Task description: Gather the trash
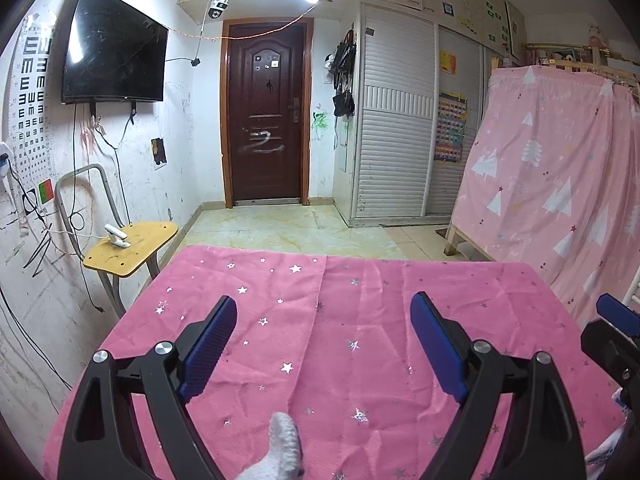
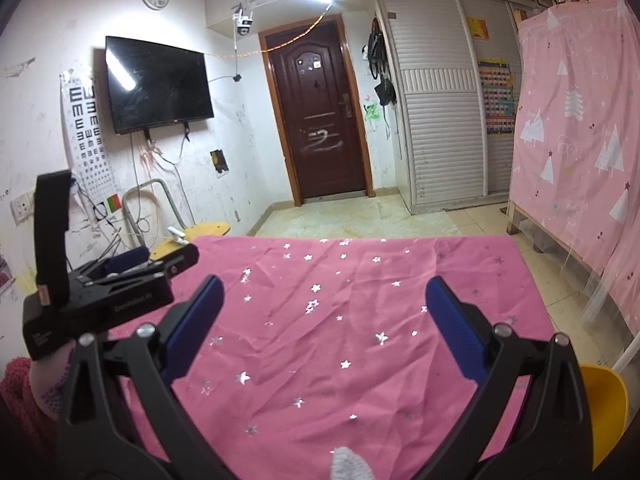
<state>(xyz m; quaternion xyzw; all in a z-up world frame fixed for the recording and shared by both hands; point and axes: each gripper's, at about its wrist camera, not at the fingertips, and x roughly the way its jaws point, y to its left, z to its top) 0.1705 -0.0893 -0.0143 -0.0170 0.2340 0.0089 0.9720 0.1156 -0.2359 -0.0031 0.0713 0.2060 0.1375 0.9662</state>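
My left gripper (image 1: 323, 304) is open and empty, held over a table covered with a pink star-print cloth (image 1: 360, 340). My right gripper (image 2: 325, 286) is also open and empty over the same cloth (image 2: 340, 320). No trash shows on the cloth in either view. A white gloved fingertip (image 1: 285, 436) pokes up at the bottom of the left wrist view, and another (image 2: 351, 462) in the right wrist view. The left gripper's body (image 2: 104, 280) shows at the left of the right wrist view. Part of the right gripper (image 1: 616, 336) shows at the right edge of the left wrist view.
A yellow bin or bucket (image 2: 604, 404) sits at the table's right side. A small yellow side table (image 1: 132, 248) with a white device stands by the left wall. A pink curtained frame (image 1: 560, 184) stands on the right. A dark door (image 1: 266, 112) and tiled floor lie beyond.
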